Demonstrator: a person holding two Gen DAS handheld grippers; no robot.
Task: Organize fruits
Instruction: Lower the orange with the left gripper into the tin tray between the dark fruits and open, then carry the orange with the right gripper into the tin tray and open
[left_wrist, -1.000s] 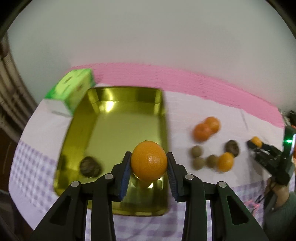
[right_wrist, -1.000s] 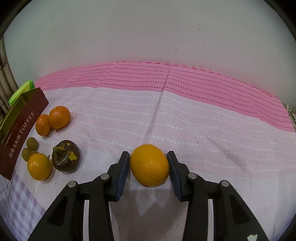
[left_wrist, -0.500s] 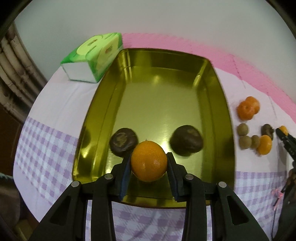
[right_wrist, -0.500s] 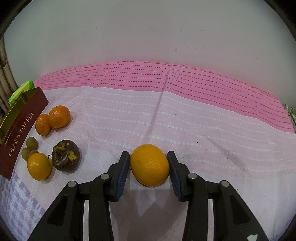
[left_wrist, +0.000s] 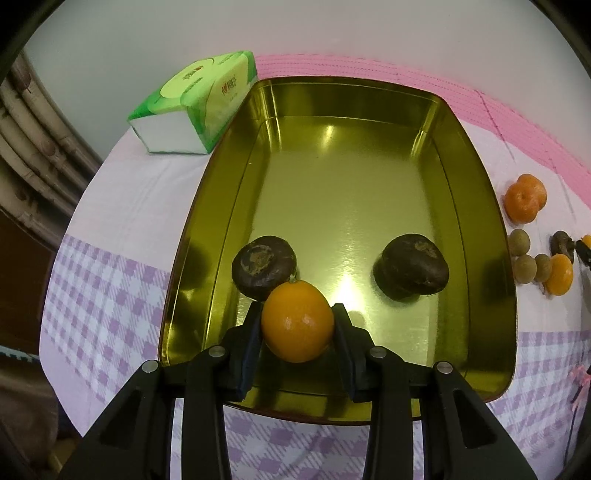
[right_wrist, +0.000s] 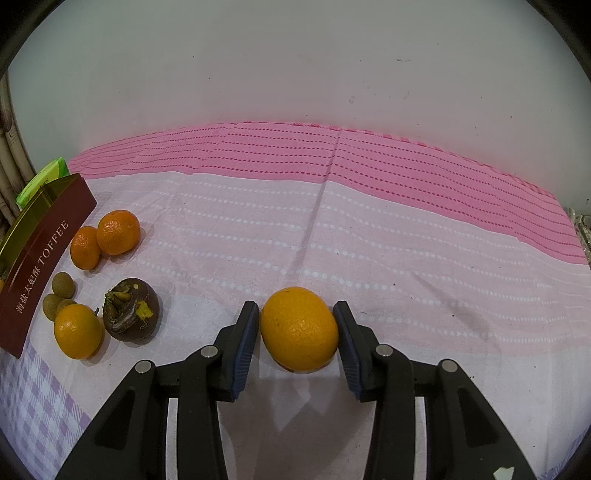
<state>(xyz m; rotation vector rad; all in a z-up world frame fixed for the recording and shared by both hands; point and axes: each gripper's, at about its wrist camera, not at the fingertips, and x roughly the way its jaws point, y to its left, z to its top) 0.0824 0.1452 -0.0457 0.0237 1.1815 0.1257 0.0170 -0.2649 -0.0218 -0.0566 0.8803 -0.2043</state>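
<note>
Care now: our left gripper (left_wrist: 297, 321) grips an orange (left_wrist: 297, 320) above the tin (left_wrist: 218, 206); we lower beside the mangosteen (left_wrist: 264, 264) just ahead, then release.

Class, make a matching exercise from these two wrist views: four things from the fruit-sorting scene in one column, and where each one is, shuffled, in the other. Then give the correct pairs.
1. two dark mangosteens
2. tissue pack
3. orange
4. three small longans

A. between the left gripper's pads
B. behind the gold tin's far left corner
C. on the cloth beside the tin's TOFFEE wall
D. on the tin's floor

Pairs: 1-D, 2-B, 3-A, 4-C
</note>
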